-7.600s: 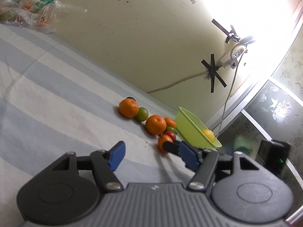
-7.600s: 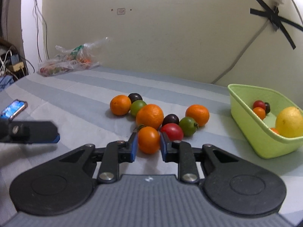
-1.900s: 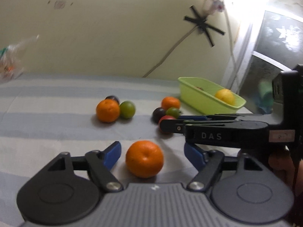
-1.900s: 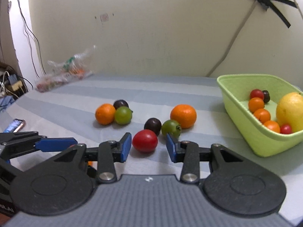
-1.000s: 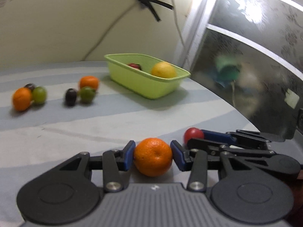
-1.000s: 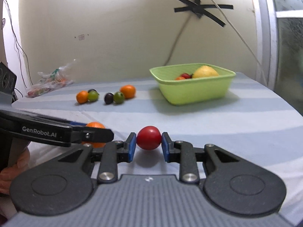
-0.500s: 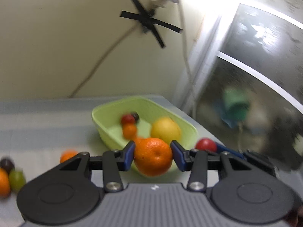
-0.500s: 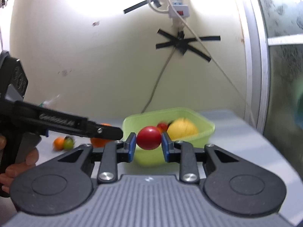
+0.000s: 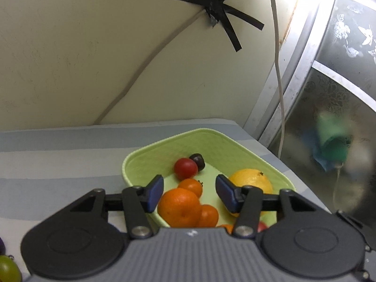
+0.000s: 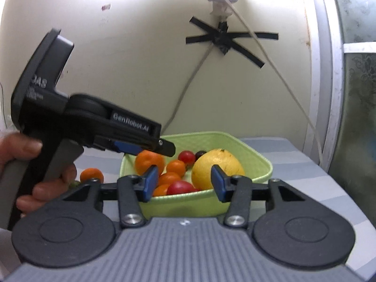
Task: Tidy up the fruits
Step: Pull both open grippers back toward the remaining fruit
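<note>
A light green basket (image 9: 235, 142) (image 10: 256, 157) stands on the striped cloth near the wall. It holds a big orange (image 9: 178, 206) (image 10: 149, 162), a large yellow citrus (image 9: 251, 182) (image 10: 216, 164), a red tomato (image 10: 179, 187), another red tomato (image 9: 185, 169), a dark one (image 9: 197, 159) and several small orange fruits. My left gripper (image 9: 189, 193) is open and empty just above the big orange. My right gripper (image 10: 182, 183) is open and empty above the basket's near rim. The left gripper (image 10: 164, 146) also shows from the side over the basket.
An orange (image 10: 91, 175) lies on the cloth left of the basket. A green fruit (image 9: 8, 268) and a dark one sit at the left edge. Taped cables (image 9: 216, 11) run down the wall. A glass door (image 9: 340, 94) stands right of the table edge.
Both grippers opened over the basket. The big orange dropped from the left gripper and the red tomato from the right gripper; both now lie in the basket.
</note>
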